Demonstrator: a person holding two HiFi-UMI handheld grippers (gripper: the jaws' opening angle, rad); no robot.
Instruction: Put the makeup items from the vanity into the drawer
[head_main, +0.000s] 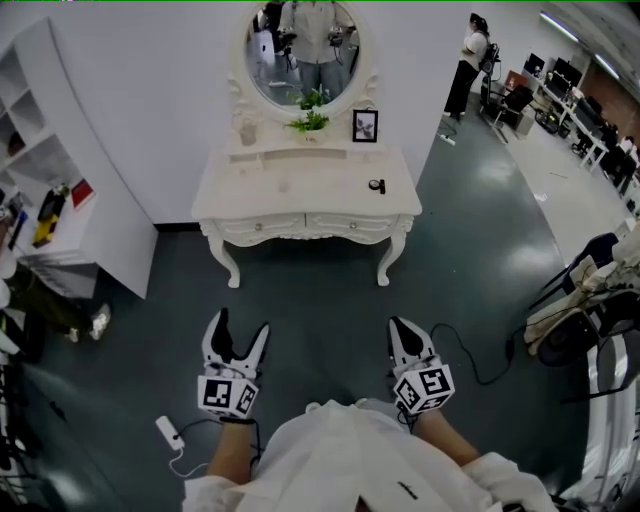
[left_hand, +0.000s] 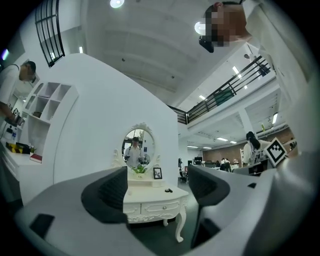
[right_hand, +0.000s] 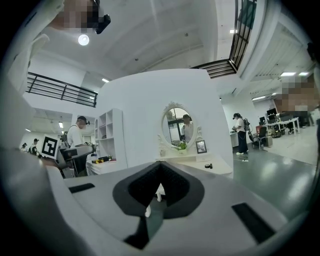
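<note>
Approach stage, nothing handled yet. The person stands well back from the vanity desk (head_main: 300, 197), which sits in the upper centre of the head view, with bare dark floor (head_main: 310, 300) between it and the grippers.

Left hand-held gripper (head_main: 243, 322), lower left: jaws spread wide, nothing between them. Its own view frames the distant desk in the gap. Probably readied for a first pick or a drawer pull.

Right hand-held gripper (head_main: 397, 325), lower right: jaws closed together, empty. Its own view shows the pads meeting at the tips. Both are held roughly level and aimed at the desk, likely just carried forward.

Count on the desk top:
- one small dark makeup item (head_main: 376, 185), right of centre near the front edge, the only clear task item; paler shapes are too faint to tell
- one picture frame (head_main: 365, 125) and one potted plant (head_main: 310, 121), set at the back under the single oval mirror (head_main: 303, 50), out of the way as decoration

Two drawers (head_main: 262, 227) across the front, both closed, so one needs opening first.

One shelf unit (head_main: 60, 190) stands at the left edge.
</note>
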